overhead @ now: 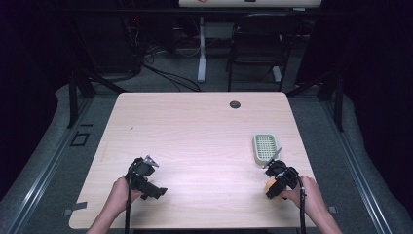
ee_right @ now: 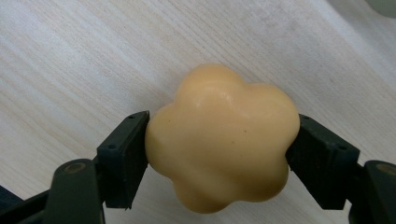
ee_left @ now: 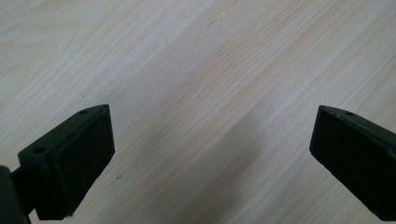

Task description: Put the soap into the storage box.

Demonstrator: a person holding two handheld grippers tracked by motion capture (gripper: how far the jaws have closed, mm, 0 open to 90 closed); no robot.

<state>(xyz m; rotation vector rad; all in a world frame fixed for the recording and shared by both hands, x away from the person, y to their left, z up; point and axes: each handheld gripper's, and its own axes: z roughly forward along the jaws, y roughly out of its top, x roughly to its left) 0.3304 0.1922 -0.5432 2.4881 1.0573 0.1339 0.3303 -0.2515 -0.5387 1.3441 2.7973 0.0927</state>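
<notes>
A yellow-orange flower-shaped piece [ee_right: 223,140], smooth and lobed, sits between the jaws of my right gripper [ee_right: 222,154], which press on both its sides just above the table. In the high view the same piece [overhead: 270,185] peeks out orange under my right gripper [overhead: 276,183] near the table's right front. My left gripper [overhead: 146,183] rests low at the left front, its jaws wide apart over bare wood [ee_left: 210,140] with nothing between them.
A pale green slotted tray [overhead: 266,147] lies just beyond the right gripper. The light wooden table [overhead: 195,126] has a dark grommet [overhead: 235,104] at its far edge. A chair [overhead: 258,44] and cables stand behind the table.
</notes>
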